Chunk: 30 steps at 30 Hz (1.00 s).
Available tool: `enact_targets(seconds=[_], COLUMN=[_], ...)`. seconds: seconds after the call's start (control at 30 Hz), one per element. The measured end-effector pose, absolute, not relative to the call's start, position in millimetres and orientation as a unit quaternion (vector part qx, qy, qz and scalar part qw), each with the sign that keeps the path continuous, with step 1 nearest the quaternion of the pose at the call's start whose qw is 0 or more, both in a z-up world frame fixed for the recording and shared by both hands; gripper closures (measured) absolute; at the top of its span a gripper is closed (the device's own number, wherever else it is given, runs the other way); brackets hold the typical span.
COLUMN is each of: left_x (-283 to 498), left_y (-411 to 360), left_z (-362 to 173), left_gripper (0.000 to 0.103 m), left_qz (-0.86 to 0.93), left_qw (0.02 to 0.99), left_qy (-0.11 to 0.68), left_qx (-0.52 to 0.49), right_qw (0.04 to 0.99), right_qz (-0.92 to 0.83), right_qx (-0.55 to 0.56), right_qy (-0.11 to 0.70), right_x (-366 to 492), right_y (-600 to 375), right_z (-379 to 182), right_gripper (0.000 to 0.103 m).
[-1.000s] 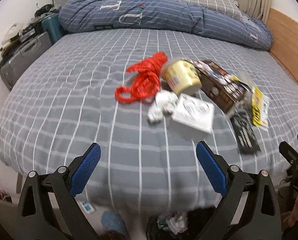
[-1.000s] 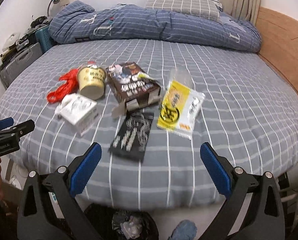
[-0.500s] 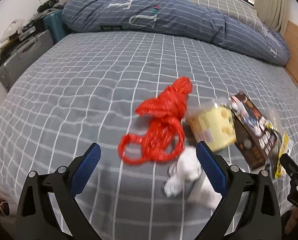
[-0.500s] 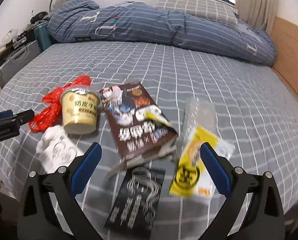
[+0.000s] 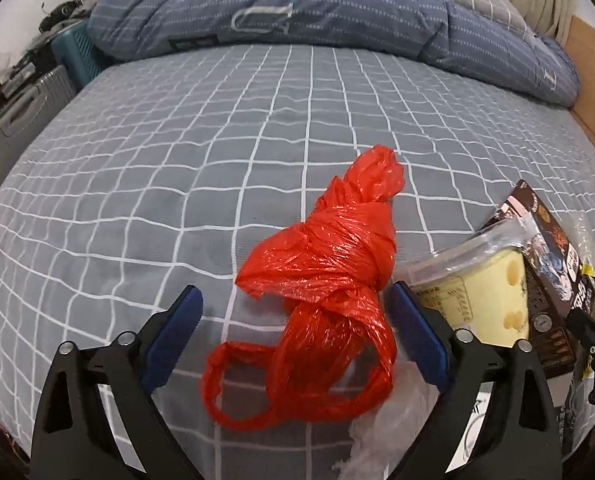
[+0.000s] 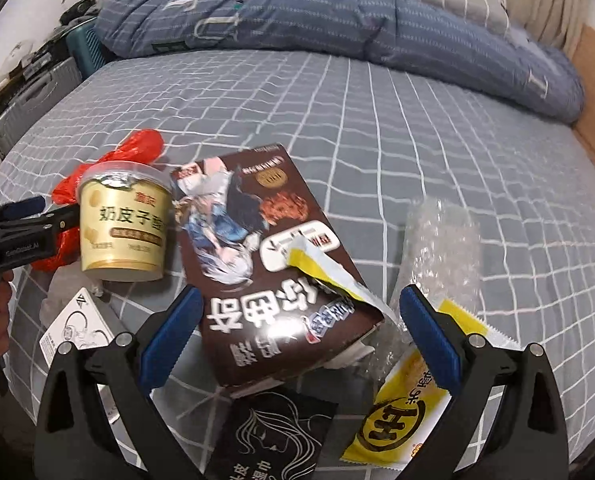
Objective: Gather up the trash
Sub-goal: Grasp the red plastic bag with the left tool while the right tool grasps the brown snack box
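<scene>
Trash lies on a grey checked bed [image 5: 257,128]. A knotted red plastic bag [image 5: 325,276] sits between the open jaws of my left gripper [image 5: 297,320], which is empty. A yellow cup [image 5: 481,292] lies just right of it, also in the right wrist view [image 6: 123,224]. My right gripper [image 6: 297,324] is open and empty, its jaws on either side of a brown snack box [image 6: 269,264]. A yellow wrapper [image 6: 405,412], clear plastic [image 6: 437,240], a black packet [image 6: 273,436] and a white card [image 6: 77,328] lie around it.
A rolled blue duvet [image 5: 317,12] lies along the far side of the bed. Suitcases and clutter [image 5: 21,100] stand off the left edge. A wooden board [image 5: 593,64] borders the right side. White crumpled plastic [image 5: 385,420] lies under the red bag.
Both grippers have moved forward and down toward the bed. The red bag now sits between the left jaws and the brown box between the right jaws. Both stay open.
</scene>
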<state>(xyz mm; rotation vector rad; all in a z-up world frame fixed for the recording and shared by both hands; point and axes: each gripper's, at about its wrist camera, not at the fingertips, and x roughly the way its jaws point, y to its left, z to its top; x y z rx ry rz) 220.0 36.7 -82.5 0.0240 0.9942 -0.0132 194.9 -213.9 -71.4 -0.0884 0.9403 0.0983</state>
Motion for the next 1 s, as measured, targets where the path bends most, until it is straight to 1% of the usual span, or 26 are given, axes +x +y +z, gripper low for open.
enact_targets(seconds=[0.1,0.2,0.27,0.33,0.4,0.47,0.63,0.77,0.87,1.0], left_x=[224,226,227,228,228,227,225,224,223,223], left_y=[40,41,40,40,40,40,36,33,31,33], left_z=[-86,-90,-91,-93,-95,-98,-101,-100,-99,-97], left_gripper=[0.015,0.019,0.026,0.030,0.037,0.046,0.054,0.065,0.071,0.073], left_qz=[-0.006,-0.009,-0.014,-0.017,-0.019,-0.022,-0.025,-0.025,-0.027,-0.028], left_qw=[0.878,0.877,0.875,0.873,0.871,0.868,0.866,0.867,0.868,0.869], left_qy=[0.478,0.481,0.485,0.487,0.491,0.495,0.500,0.498,0.496,0.494], left_qx=[0.005,0.005,0.005,0.004,0.000,-0.003,0.001,0.003,0.008,0.001], right_qw=[0.884,0.876,0.873,0.871,0.867,0.864,0.856,0.858,0.859,0.866], right_qz=[0.067,0.078,0.079,0.075,0.078,0.080,0.087,0.088,0.087,0.088], right_qx=[-0.045,-0.058,-0.065,-0.065,-0.057,-0.056,-0.046,-0.047,-0.050,-0.045], right_qy=[0.460,0.471,0.477,0.481,0.488,0.494,0.507,0.504,0.502,0.491], right_x=[193,192,192,192,193,194,201,204,205,203], right_y=[-212,-208,-207,-209,-212,-213,-214,-210,-203,-201], right_z=[-71,-73,-75,-77,-80,-82,-90,-92,-94,-92], right_gripper=[0.008,0.008,0.008,0.008,0.008,0.008,0.008,0.008,0.008,0.010])
